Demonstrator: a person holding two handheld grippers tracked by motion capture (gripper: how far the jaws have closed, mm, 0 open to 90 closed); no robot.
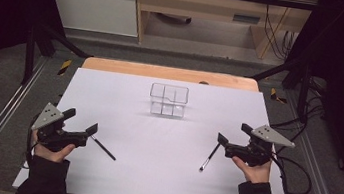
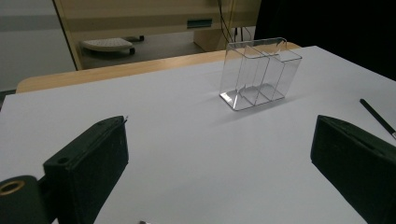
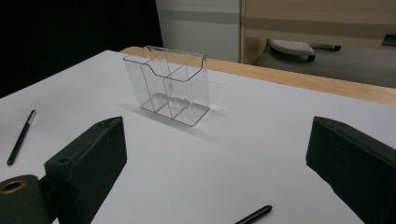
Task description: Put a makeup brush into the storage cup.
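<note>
A clear plastic organizer (image 1: 168, 100) with several compartments stands upright toward the back of the white table (image 1: 158, 186). It also shows in the left gripper view (image 2: 258, 74) and the right gripper view (image 3: 170, 86). Two thin black pens lie flat. The left pen (image 1: 103, 147) lies just right of my left gripper (image 1: 81, 120). The right pen (image 1: 210, 157) lies just left of my right gripper (image 1: 234, 133). Both grippers are open and hold nothing. My left gripper (image 2: 219, 135) faces the organizer, with the right pen (image 2: 377, 116) far off. Below my right gripper (image 3: 217, 130) lies the right pen (image 3: 254, 214); the left pen (image 3: 21, 135) lies far left.
A wooden table edge (image 1: 170, 73) runs behind the white surface. Metal frame rails (image 1: 0, 120) flank both sides, and black cables (image 1: 301, 169) trail at the right. Wooden furniture (image 1: 207, 6) stands on the floor beyond the table.
</note>
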